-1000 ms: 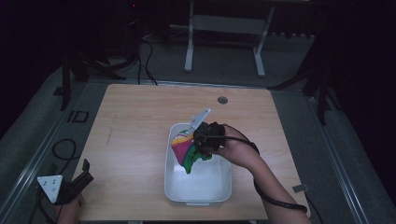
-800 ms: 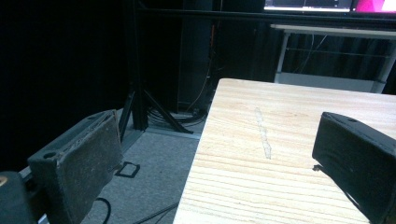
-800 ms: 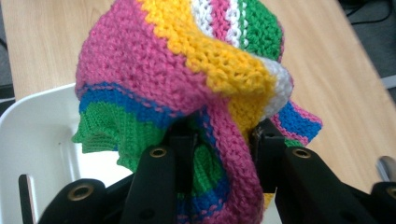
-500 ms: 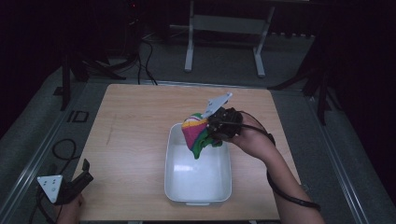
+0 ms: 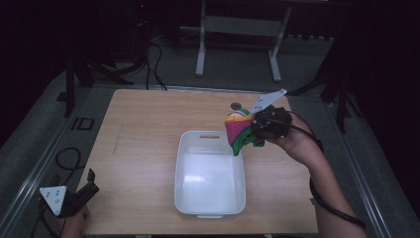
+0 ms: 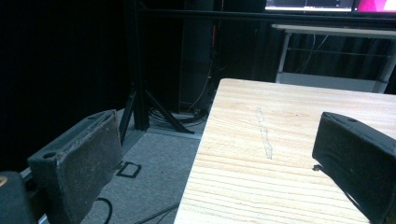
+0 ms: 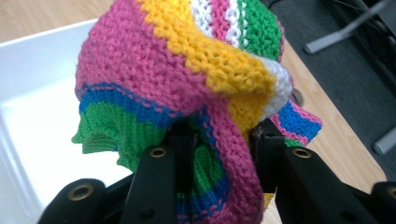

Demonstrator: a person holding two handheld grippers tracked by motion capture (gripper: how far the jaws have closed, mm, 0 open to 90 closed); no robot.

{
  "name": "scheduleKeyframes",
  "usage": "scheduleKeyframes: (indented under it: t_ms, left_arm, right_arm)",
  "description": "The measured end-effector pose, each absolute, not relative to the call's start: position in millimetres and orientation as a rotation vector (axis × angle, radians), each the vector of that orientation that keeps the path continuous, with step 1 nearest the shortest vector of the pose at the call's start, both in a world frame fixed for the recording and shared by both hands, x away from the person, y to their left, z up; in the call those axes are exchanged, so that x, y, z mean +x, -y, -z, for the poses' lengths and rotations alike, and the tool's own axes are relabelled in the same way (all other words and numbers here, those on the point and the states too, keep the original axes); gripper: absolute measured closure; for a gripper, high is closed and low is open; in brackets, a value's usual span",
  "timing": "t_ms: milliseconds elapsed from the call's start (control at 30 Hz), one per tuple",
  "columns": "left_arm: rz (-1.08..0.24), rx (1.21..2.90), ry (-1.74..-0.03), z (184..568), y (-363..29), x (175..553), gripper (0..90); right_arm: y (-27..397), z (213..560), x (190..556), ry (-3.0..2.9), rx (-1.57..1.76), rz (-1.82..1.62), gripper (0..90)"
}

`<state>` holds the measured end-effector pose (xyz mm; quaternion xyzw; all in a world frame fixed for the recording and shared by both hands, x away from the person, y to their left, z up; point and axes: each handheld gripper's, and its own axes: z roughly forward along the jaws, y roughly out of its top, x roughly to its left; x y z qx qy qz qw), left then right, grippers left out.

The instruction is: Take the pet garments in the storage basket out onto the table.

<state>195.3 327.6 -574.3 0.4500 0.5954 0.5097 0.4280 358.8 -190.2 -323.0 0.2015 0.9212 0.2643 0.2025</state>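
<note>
The right gripper, its fingers clamped tight on a fold of striped knitted cloth, holds the bundle in the air in the right gripper view; bands of pink, yellow, white, green and blue bulge out above the black fingers and spill over both of them. In the high view the same knitted cloth hangs just past the far right corner of a white plastic tub, overlapping that corner's rim as seen from above, with its lower green tip dangling over the rim. The right gripper sits just right of the cloth, gripped in the person's right hand, whose forearm runs back to the near right corner of the tabletop.

The tub stands near the middle of the wooden tabletop, closer to the near edge, with a slot handle in its far wall. Bare wood lies open on every side of it: a broad stretch to the left, a band beyond it up to the far edge, and a narrower strip on the right beneath the raised arm. A small dark round spot marks the tabletop just beyond the cloth.

Well apart, at the near left corner and off the tabletop's edge, the left gripper is held low over the grey floor. In the left gripper view its fingers stand wide apart with nothing between them, the tabletop's left edge running between them.
</note>
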Motion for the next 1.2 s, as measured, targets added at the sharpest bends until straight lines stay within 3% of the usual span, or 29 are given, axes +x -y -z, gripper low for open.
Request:
scheduleKeyframes:
  t_ms: [567,1033,1200]
  left_arm:
    - [-1.279,1.128,-1.485,574.3,-327.2,195.1,1.8]
    - [-1.279,1.126,-1.484,574.4,-327.3,195.0,1.9]
    - [-1.279,1.126,-1.484,574.4,-327.3,195.0,1.9]
  right_arm:
    - [269.4,354.1,374.5,-2.505,0.824,-0.7,67.9]
    - [279.0,412.2,400.5,-2.477,0.94,-0.683,67.8]
    - [275.8,453.4,416.1,-2.456,0.98,-0.628,67.7]
